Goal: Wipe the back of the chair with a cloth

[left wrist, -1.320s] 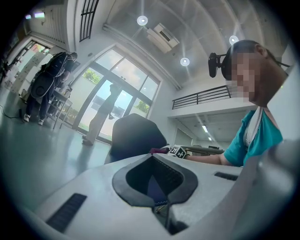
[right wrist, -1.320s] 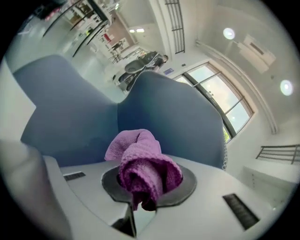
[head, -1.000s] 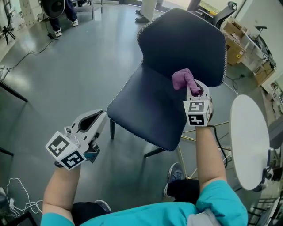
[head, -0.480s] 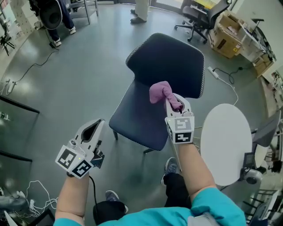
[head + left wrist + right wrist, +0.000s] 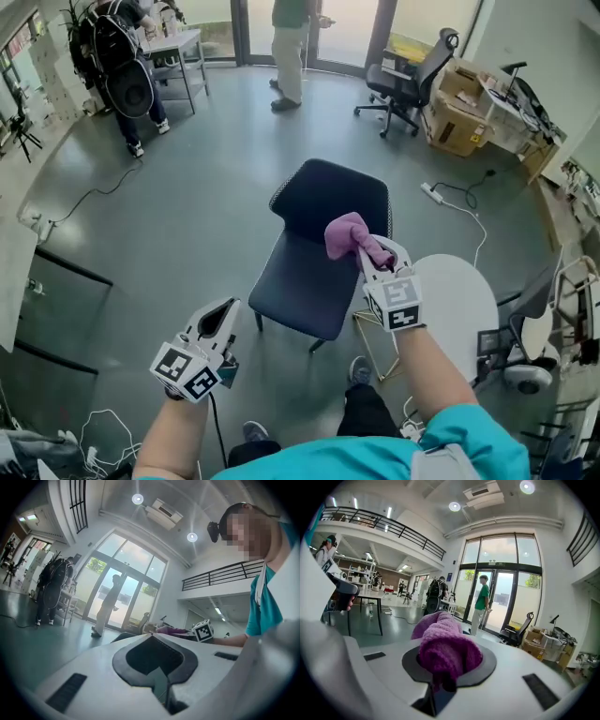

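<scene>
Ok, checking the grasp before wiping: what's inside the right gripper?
A bunched purple cloth, clamped in the right gripper and sticking out ahead of it. How much lies pinched between the jaws is covered.

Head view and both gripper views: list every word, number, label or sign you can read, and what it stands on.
No text is readable.
Marker cube on the right gripper, likewise on the left gripper: square patterns, no letters.
Sign above the glass door: too small to read.
Cardboard boxes: no legible print.
Cloth: no label.

Grey floor point(image 5: 187, 216), tall glass doors point(image 5: 501, 602), railed balcony point(image 5: 384, 522), ceiling lights point(image 5: 454, 506), office chair point(image 5: 417, 73), cardboard boxes point(image 5: 455, 117).
</scene>
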{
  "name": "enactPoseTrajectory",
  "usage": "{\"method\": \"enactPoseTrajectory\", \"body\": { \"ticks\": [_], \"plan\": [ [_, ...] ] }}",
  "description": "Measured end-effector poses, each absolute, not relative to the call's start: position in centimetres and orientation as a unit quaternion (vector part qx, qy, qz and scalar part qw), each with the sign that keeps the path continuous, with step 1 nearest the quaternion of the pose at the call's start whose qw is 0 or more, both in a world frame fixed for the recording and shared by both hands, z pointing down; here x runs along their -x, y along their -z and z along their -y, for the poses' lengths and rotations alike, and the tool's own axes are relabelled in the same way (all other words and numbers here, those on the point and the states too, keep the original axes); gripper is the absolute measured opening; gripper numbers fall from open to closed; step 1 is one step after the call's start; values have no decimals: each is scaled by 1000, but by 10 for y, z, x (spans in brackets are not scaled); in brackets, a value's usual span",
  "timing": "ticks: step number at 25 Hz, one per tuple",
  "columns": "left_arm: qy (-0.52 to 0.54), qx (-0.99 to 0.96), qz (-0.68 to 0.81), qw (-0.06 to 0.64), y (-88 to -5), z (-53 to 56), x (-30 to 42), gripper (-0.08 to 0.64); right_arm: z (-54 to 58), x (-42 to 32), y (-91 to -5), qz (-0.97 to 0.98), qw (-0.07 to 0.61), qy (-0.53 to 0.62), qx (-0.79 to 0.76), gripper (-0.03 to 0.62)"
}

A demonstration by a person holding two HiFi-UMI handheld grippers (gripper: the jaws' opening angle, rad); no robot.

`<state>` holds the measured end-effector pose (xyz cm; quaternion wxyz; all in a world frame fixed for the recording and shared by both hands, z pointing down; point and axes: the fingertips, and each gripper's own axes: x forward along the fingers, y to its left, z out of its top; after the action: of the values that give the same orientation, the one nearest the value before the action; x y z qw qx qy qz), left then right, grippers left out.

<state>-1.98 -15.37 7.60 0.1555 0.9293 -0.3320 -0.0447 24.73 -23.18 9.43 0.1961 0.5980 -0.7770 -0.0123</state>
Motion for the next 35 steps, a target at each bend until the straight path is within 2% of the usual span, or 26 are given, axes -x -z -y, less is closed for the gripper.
{"method": "enactPoseTrajectory", "body": {
  "ticks": [5,12,17,27,35],
  "plan": [
    [24,-935,329,131,-10,135,33,3,200,-253,-30,775,197,23,-600,58],
    [16,-950,298,92,74,123,64,3,157,-258,44,752,161,21,-639,58],
    [21,-961,264,83,131,120,30,3,120,-292,96,746,144,31,-650,58],
    [52,-967,248,42,215,111,-92,3,74,-381,164,776,100,19,-623,58],
    [69,-970,229,35,225,135,-104,3,79,-379,198,783,73,19,-617,58]
  ]
}}
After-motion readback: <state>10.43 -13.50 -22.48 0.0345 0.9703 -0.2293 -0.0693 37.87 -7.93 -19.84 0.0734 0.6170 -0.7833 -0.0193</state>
